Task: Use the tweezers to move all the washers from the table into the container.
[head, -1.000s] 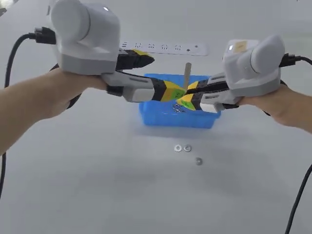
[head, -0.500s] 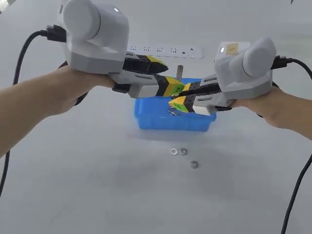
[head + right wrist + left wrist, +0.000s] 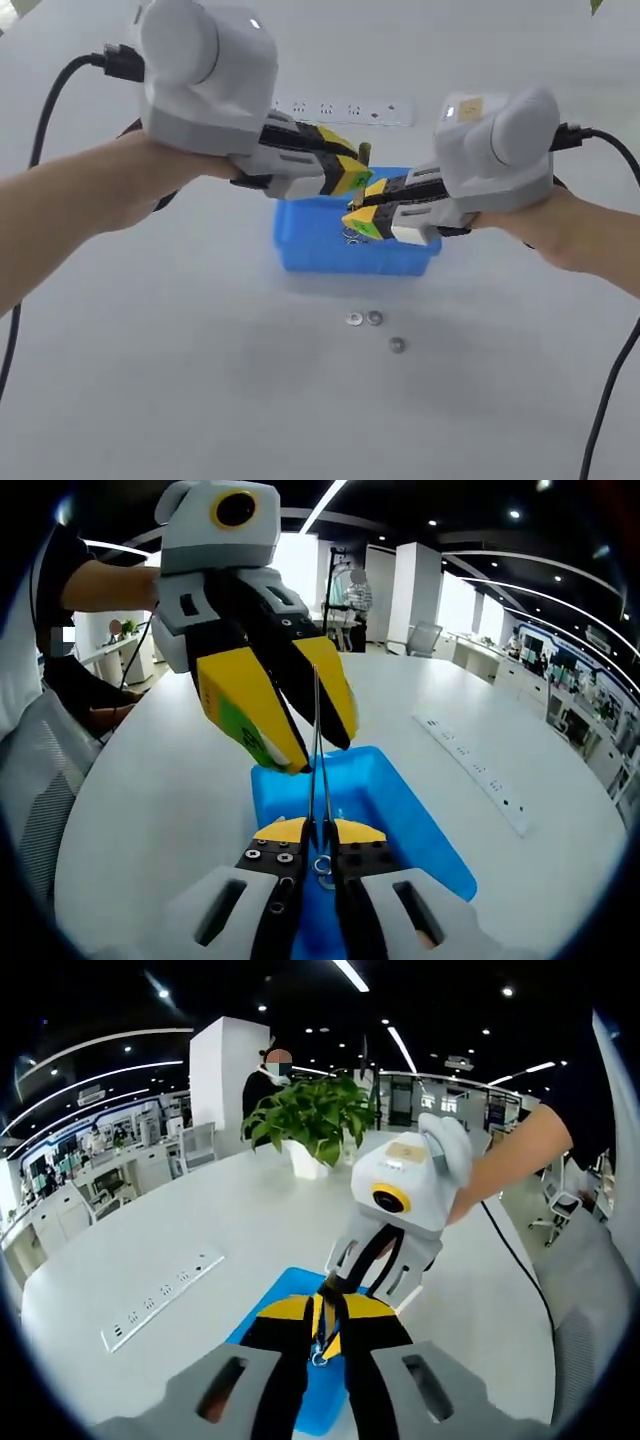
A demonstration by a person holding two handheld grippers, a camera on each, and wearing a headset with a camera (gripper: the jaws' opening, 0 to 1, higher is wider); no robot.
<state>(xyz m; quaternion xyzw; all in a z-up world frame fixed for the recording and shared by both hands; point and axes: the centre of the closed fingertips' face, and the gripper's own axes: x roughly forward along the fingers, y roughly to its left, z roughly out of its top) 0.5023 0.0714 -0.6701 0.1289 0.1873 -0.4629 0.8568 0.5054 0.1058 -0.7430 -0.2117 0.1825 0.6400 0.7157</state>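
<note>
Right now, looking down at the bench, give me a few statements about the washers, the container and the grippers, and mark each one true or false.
1. Three washers lie on the table, outside the container. True.
2. The container is red. False: it is blue.
3. The left gripper and the right gripper meet at the tweezers above the container. True.
4. The power strip lies nearer the person than the washers. False: it lies beyond the container, on its far side.
</note>
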